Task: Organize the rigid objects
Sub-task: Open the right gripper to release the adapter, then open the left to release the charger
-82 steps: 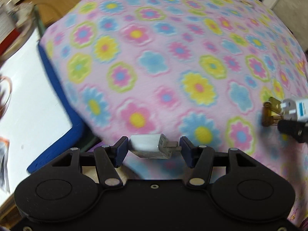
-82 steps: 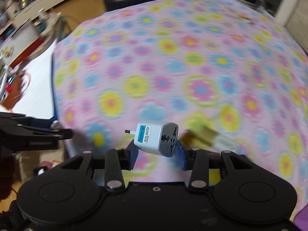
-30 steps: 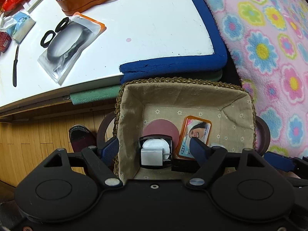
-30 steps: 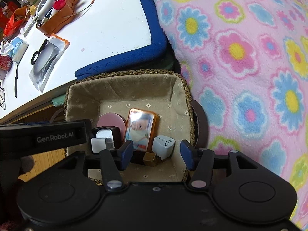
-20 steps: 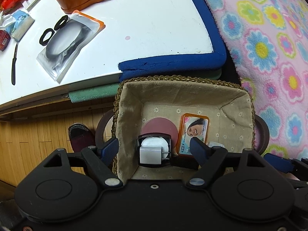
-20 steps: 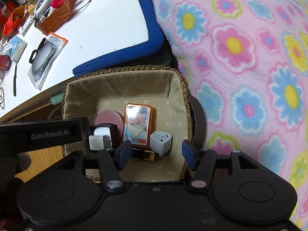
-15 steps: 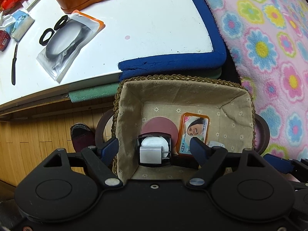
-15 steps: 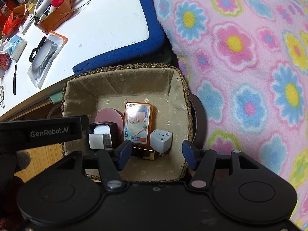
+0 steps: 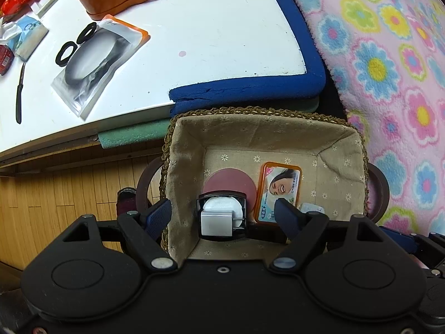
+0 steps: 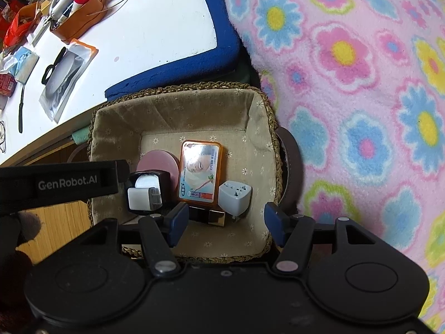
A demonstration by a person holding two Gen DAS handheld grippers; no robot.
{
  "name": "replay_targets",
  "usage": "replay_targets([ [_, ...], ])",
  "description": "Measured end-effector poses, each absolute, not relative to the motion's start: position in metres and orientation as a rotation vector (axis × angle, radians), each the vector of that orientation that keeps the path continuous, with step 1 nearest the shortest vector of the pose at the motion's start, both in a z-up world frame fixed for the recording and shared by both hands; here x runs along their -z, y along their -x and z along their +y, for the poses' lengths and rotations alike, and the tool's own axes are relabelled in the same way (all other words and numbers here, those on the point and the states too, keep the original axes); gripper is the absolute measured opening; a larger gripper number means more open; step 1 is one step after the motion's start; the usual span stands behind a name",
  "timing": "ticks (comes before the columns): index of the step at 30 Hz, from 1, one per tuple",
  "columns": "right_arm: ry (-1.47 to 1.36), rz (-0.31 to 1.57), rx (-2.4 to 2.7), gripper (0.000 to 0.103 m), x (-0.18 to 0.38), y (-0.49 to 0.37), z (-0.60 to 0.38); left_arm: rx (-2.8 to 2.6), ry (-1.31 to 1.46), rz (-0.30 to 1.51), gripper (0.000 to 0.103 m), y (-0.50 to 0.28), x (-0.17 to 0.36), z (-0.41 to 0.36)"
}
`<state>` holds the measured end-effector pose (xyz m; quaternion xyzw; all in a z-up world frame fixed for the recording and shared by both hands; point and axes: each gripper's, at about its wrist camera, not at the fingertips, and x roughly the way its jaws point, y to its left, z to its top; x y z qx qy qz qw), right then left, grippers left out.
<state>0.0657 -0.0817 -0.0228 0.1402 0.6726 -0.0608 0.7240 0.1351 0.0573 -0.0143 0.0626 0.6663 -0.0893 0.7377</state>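
Right wrist view: both tongs (image 10: 224, 220) now spread, travel adapter (image 10: 235, 198) dropped into basket (image 10: 178, 89).

A woven basket (image 10: 271, 128) with a beige flowered cloth lining holds all the objects. A white charger plug (image 10: 144, 198) lies on a black square case (image 10: 164, 179) near the left wall, its metal prongs pointing right. Behind it lies a flat pink round disc (image 10: 161, 161). An orange-framed tin (image 10: 200, 171) with a printed face lies flat in the middle. A white travel adapter (image 10: 235, 197) stands tilted just right of it, beside a small gold-and-black box (image 10: 215, 216).
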Motion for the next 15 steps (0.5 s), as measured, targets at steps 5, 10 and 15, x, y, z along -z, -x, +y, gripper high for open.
replay_targets([
  [5, -0.309, 1.483, 0.135, 0.06, 0.0228, -0.065, -0.0815, 0.196, -0.145, 1.46, 0.077, -0.1343, 0.0141, 0.0548],
  [10, -0.313, 1.484, 0.136, 0.06, 0.0225, -0.065, -0.0829, 0.193, -0.15, 1.457, 0.077, -0.1341, 0.0141, 0.0549],
  [15, -0.316, 1.482, 0.133, 0.06, 0.0212, -0.0635, -0.0838, 0.189, -0.159, 1.455, 0.077, -0.1337, 0.0147, 0.054],
])
